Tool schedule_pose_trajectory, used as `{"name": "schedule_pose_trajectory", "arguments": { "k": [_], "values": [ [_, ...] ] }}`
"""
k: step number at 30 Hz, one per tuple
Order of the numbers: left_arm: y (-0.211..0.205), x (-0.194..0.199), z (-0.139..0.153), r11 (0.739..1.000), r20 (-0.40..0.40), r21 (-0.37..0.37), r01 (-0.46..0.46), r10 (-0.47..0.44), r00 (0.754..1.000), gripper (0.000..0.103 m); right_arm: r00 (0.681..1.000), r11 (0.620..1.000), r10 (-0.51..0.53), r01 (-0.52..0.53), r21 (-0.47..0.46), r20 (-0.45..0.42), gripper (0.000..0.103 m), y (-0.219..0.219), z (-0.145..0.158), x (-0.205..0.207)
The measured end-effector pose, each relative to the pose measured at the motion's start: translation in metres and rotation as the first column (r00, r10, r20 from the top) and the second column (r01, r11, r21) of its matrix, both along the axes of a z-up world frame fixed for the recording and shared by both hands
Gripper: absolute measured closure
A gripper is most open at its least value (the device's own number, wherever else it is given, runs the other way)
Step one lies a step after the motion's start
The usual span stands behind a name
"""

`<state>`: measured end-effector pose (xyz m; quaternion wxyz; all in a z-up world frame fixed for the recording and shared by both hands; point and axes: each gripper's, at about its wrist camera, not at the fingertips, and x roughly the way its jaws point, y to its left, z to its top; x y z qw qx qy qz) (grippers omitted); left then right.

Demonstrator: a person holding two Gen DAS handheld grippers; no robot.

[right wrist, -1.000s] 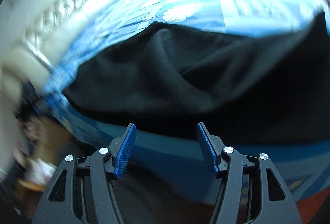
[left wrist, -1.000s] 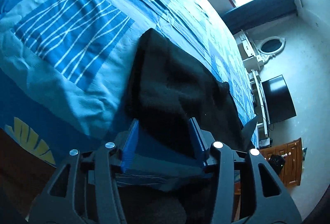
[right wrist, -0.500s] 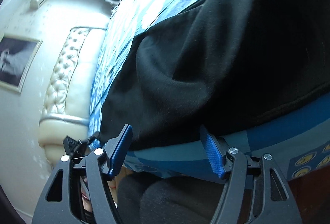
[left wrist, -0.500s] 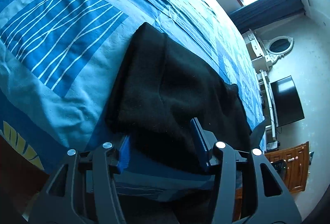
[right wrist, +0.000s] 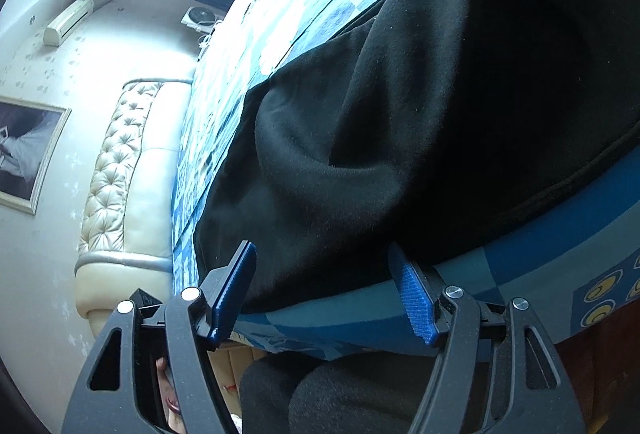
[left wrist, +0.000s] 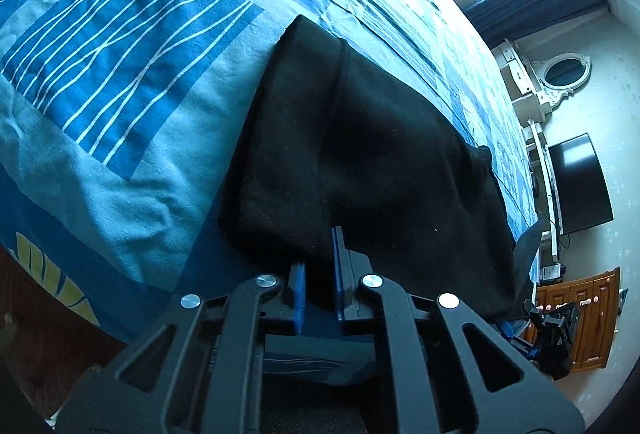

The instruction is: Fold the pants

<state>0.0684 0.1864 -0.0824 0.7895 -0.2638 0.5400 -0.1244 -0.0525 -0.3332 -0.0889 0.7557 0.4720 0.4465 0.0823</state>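
Left wrist view: black pants (left wrist: 360,162) lie folded near the bed's (left wrist: 120,154) near edge, the left tongs (left wrist: 320,274) clamped on their hem. Right wrist view: the right tongs (right wrist: 324,294) stand wide apart, straddling the pants' (right wrist: 400,134) edge without pressing.
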Motion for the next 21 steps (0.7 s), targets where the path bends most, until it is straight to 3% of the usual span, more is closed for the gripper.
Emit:
{"name": "schedule_pose_trajectory", "arguments": {
  "k": [1, 3, 5, 6, 11, 15, 18, 21],
  "values": [
    [0.000, 0.001, 0.000, 1.000, -0.003, 0.003, -0.001, 0.001, 1.000, 0.093, 1.000, 1.000, -0.002, 0.002, 0.003, 0.000, 0.036, -0.001, -0.001, 0.001],
    [-0.001, 0.001, 0.001, 1.000, -0.005, 0.006, 0.000, 0.001, 1.000, 0.093, 1.000, 1.000, 0.009, -0.009, -0.009, -0.003, 0.052, 0.001, -0.002, 0.003],
    [-0.002, 0.003, 0.004, 1.000, -0.002, 0.013, -0.001, 0.001, 1.000, 0.094, 0.999, 0.999, 0.037, -0.037, -0.021, -0.005, 0.086, 0.006, -0.001, 0.006],
    [-0.002, 0.002, 0.006, 1.000, 0.003, 0.018, -0.003, 0.003, 1.000, 0.094, 0.999, 0.999, 0.044, -0.044, -0.029, 0.005, 0.089, 0.009, 0.002, 0.005],
    [-0.003, -0.006, 0.013, 0.996, 0.046, 0.091, 0.014, -0.018, 0.999, 0.094, 0.996, 0.991, 0.083, -0.081, -0.106, 0.011, 0.093, 0.013, 0.008, -0.002],
    [0.001, -0.009, 0.004, 0.997, 0.051, 0.072, 0.026, -0.029, 0.998, 0.094, 0.997, 0.996, 0.074, -0.075, -0.045, -0.038, 0.094, 0.004, -0.019, -0.003],
    [0.005, -0.008, -0.001, 0.999, 0.055, 0.041, 0.029, -0.031, 0.998, 0.094, 0.996, 0.996, 0.075, -0.076, -0.041, -0.040, 0.094, 0.002, -0.022, 0.000],
    [-0.001, -0.011, 0.006, 0.994, 0.083, 0.085, 0.064, -0.071, 0.994, 0.093, 0.995, 0.995, 0.097, -0.098, -0.017, -0.036, 0.088, -0.002, -0.017, -0.001]
  ]
}}
